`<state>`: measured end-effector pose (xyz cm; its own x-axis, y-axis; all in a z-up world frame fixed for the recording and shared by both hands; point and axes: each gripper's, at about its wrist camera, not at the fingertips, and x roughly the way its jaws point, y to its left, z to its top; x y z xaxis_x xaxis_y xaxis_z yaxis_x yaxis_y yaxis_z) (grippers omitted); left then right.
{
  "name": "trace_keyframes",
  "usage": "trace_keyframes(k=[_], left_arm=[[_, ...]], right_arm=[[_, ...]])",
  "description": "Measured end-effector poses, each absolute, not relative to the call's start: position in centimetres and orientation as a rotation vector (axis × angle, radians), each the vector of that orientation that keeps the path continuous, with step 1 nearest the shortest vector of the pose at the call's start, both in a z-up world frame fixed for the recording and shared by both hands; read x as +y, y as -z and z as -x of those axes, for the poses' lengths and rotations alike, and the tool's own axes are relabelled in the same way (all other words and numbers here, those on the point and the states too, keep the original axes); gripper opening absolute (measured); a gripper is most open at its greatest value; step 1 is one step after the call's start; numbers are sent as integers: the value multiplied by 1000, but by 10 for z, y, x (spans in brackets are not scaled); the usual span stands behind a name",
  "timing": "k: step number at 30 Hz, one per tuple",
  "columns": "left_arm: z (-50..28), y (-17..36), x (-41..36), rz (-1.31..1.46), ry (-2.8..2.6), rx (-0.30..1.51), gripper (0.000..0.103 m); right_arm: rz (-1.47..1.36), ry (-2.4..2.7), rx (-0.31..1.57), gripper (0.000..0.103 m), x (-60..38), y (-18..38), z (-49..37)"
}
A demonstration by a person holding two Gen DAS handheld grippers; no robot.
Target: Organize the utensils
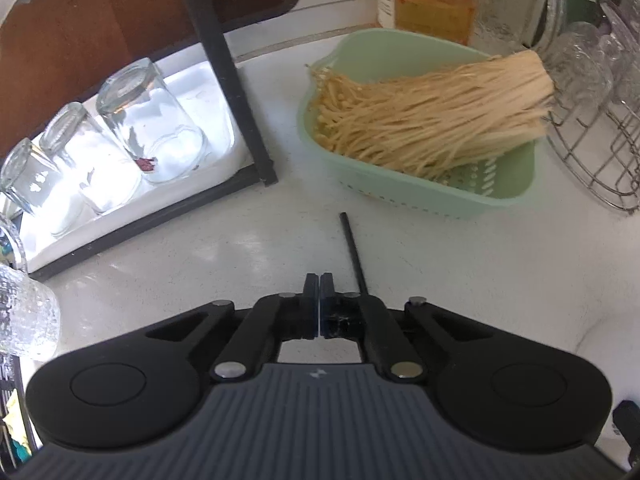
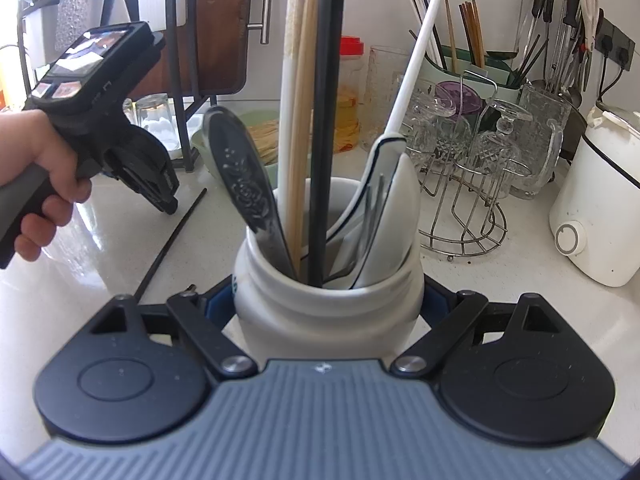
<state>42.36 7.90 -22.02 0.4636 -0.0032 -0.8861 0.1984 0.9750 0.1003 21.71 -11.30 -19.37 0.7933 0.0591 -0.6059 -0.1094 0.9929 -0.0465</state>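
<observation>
A single black chopstick (image 1: 354,252) lies flat on the white counter (image 1: 200,264). My left gripper (image 1: 320,280) is shut just to its left, fingertips pressed together with nothing between them. The right wrist view shows that same gripper (image 2: 168,202) in a person's hand (image 2: 44,184), tilted down beside the chopstick (image 2: 176,236). My right gripper (image 2: 328,300) is shut on a white ceramic jar (image 2: 320,324). The jar holds a rose-patterned metal spoon (image 2: 240,176), a ceramic spoon (image 2: 394,188), wooden chopsticks (image 2: 304,100), a black one (image 2: 326,120) and white ones (image 2: 416,48).
A green colander (image 1: 500,196) of enoki mushrooms sits beyond the chopstick. Upturned glasses (image 1: 152,128) stand on a white tray inside a black rack (image 1: 228,80). A wire rack of glassware (image 2: 464,184), a green utensil holder (image 2: 440,66) and a white cooker (image 2: 600,200) stand to the right.
</observation>
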Motion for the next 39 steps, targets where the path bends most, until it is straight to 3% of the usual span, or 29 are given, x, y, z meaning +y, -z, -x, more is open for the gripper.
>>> trace_keyframes(k=[8, 39], left_arm=[[-406, 209, 83, -135, 160, 1080, 0], [-307, 78, 74, 21, 370, 790, 0]], right_arm=[[85, -98, 652, 92, -113, 193, -219], [89, -105, 640, 92, -110, 194, -220]])
